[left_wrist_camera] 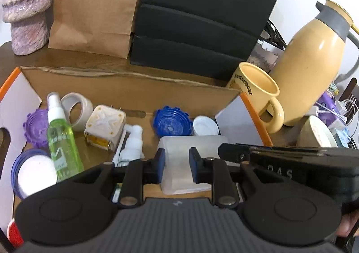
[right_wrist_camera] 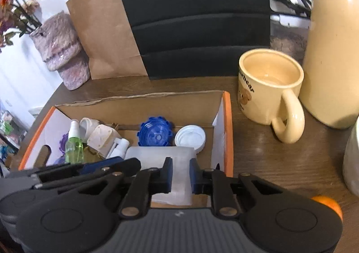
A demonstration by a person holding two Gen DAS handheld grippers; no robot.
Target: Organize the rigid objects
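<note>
Both grippers [left_wrist_camera: 177, 166] [right_wrist_camera: 180, 174] angled down — side by side.

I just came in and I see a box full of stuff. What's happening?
A person is tidying small things into a cardboard box. Both the left gripper and the right gripper are shut on a cloudy plastic container inside it, beside a blue cap and a green spray bottle.

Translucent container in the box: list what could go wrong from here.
1. Both tongs, left and right, appear shut on the same container; pulling unevenly could twist it loose.
2. Lifting it may knock the white spray bottle and blue lid packed beside it.
3. The right tongs sit near the box wall and could snag it.
</note>
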